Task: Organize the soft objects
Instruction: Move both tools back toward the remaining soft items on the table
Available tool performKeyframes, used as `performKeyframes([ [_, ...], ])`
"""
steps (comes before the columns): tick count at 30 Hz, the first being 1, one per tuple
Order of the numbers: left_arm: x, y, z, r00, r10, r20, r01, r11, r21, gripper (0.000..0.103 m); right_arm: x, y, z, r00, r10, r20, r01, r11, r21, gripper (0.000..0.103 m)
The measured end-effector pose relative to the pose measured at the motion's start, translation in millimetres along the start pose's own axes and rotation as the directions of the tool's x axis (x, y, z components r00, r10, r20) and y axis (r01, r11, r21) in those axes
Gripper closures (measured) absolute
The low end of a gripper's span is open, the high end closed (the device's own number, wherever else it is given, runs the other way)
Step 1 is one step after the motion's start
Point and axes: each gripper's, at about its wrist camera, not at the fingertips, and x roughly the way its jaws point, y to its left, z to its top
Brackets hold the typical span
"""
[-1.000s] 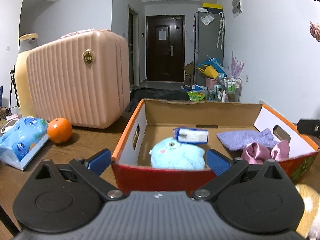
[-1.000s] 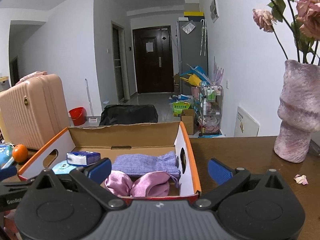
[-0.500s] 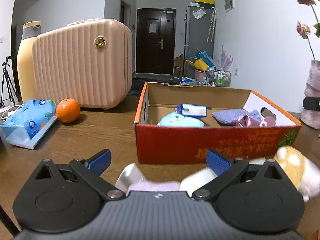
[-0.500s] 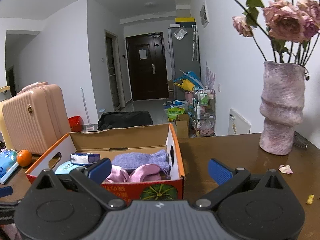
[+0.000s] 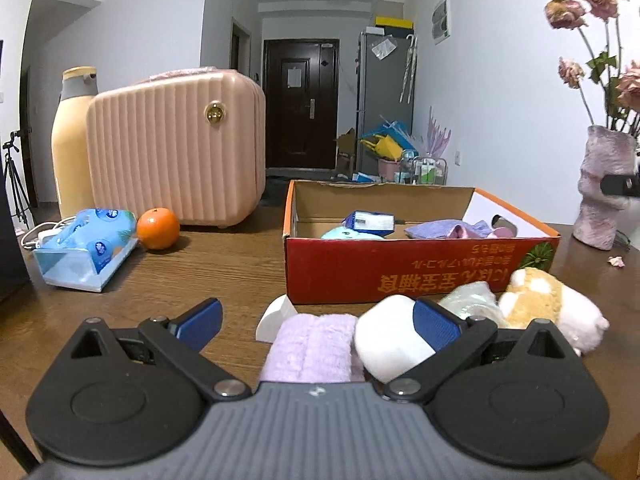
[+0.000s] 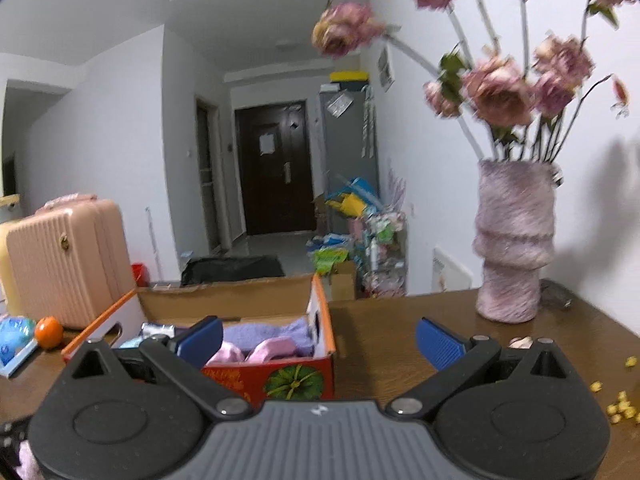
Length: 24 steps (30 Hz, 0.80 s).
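My left gripper [image 5: 318, 320] is open and low over the table, just in front of the red cardboard box [image 5: 400, 268]. A lilac fluffy cloth [image 5: 316, 346] and a white soft roll [image 5: 386, 344] lie between its fingers. A pale green soft thing [image 5: 472, 300] and an orange-and-white plush toy [image 5: 548, 304] lie to the right. In the box are a light blue plush [image 5: 346, 234], a small tissue pack [image 5: 370, 222] and a purple cloth [image 5: 440, 227]. My right gripper [image 6: 320, 340] is open and empty, near the box [image 6: 256, 378] with its purple cloth [image 6: 260, 334] and pink cloth [image 6: 272, 350].
A pink suitcase [image 5: 176, 148], a tall yellow bottle [image 5: 72, 140], an orange [image 5: 158, 228] and a blue tissue pack [image 5: 86, 248] stand on the left. A fuzzy vase [image 6: 516, 240] with dried roses is on the right, with yellow crumbs [image 6: 620, 408] near it.
My left gripper drew back from over the box and sank to the table, so the loose soft things now sit between its fingers. The right gripper drew back and tilted up toward the vase.
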Motion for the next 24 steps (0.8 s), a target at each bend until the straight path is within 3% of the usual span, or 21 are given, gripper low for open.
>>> performKeyframes([
  [3, -14.6, -2.9, -3.7, 1.0, -0.01, 0.013, 0.01, 1.0, 0.008, 0.0, -12.5, -5.5, 10.7, 0.999, -0.009, 0.033, 0.008, 1.0, 0.028, 0.0],
  [12, -50.2, -18.4, -17.6, 0.998, -0.064, 0.011, 0.064, 0.997, 0.051, 0.0, -35.3, -14.3, 22.3, 1.0, -0.021, 0.019, 0.02, 0.998, 0.065, 0.0],
  [20, -73.6, -23.5, -24.1, 0.995, -0.101, 0.006, 0.101, 0.993, 0.054, 0.0, -51.6, -25.2, 35.7, 1.0, 0.001, 0.028, -0.007, 0.975, 0.22, 0.0],
  [24, -85.0, -25.3, -27.4, 0.992, -0.122, 0.001, 0.122, 0.991, 0.058, 0.0, -63.3, -16.0, 40.6, 0.998, -0.004, 0.065, -0.011, 0.974, 0.226, 0.0],
])
